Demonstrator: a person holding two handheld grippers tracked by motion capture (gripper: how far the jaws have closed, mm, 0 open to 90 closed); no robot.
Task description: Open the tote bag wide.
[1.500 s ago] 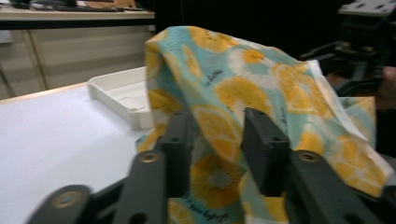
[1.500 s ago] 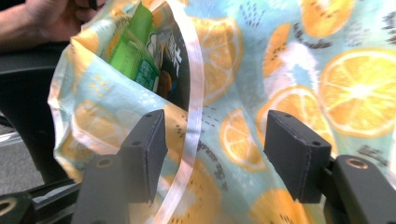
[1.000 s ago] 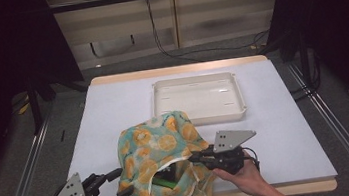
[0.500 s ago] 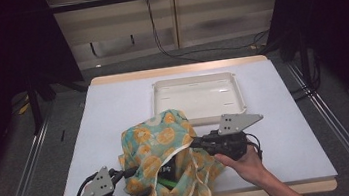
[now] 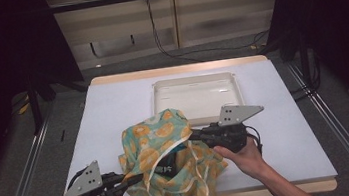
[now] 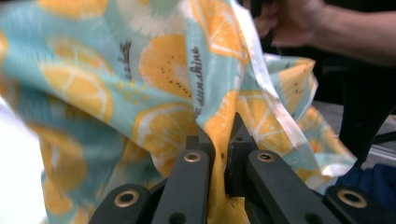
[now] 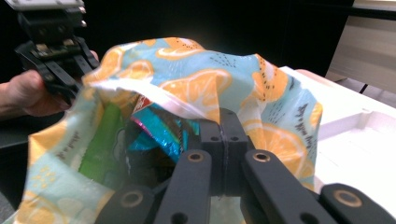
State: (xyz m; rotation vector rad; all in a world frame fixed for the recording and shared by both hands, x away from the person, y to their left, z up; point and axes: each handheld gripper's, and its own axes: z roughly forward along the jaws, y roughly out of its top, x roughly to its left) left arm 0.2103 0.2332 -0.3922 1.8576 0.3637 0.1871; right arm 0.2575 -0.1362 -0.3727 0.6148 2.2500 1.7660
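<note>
Orange-print bag (image 5: pixel 168 164) slumped at the table's (image 5: pixel 113 105) near edge, mouth facing the person, snack packets (image 7: pixel 154 133) inside. Left gripper (image 5: pixel 122 184) just clamped on the left rim, right gripper (image 5: pixel 195 136) pinching the right rim. White tray (image 5: pixel 194 93) just beyond.

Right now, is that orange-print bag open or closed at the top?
Open. The left gripper and right gripper each pinch the bag's rim, and colourful packets show inside.
</note>
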